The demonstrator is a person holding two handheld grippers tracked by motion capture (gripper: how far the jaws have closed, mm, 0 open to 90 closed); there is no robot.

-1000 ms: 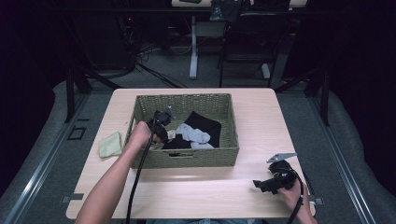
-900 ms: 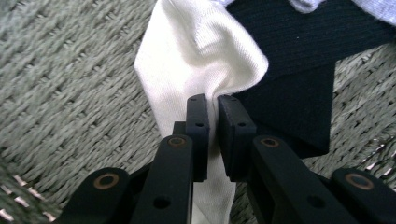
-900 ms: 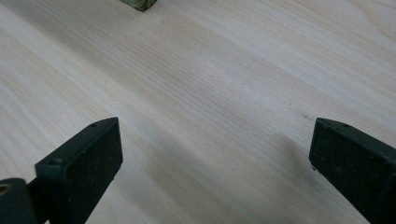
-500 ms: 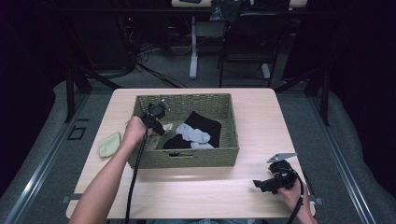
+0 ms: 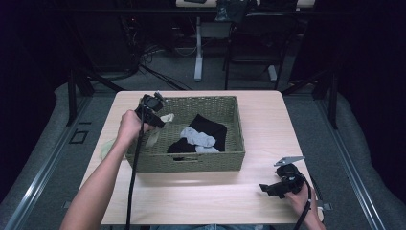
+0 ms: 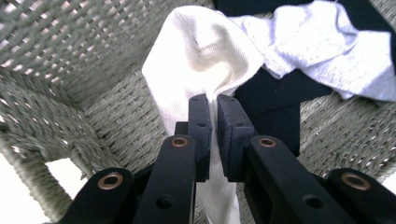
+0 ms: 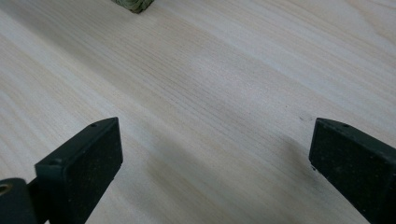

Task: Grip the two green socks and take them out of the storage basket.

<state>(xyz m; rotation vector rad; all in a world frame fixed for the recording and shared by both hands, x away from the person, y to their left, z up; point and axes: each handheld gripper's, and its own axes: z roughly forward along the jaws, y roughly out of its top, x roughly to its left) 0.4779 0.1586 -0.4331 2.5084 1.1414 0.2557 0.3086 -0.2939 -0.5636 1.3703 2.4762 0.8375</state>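
My left gripper [image 5: 152, 109] is raised over the left end of the woven basket [image 5: 191, 162]. It is shut on a cream sock [image 5: 156, 131] that hangs down from it inside the basket's left wall. In the left gripper view the jaws [image 6: 214, 100] pinch the cream sock [image 6: 201, 65] above the basket floor. A light grey sock [image 5: 197, 139] lies on black socks [image 5: 210, 128] in the middle of the basket. My right gripper [image 5: 275, 187] rests low over the table near its front right corner, open and holding nothing [image 7: 215, 149].
A pale green cloth [image 5: 107, 146] lies on the wooden table [image 5: 201, 196] just left of the basket. The basket's corner [image 7: 135, 4] shows ahead of the right gripper. A cable trails from the left gripper along the forearm. Dark floor and chair legs lie beyond the table's far edge.
My left gripper has risen out of the basket and moved back and left, lifting the cream sock with it. The right gripper has stayed put.
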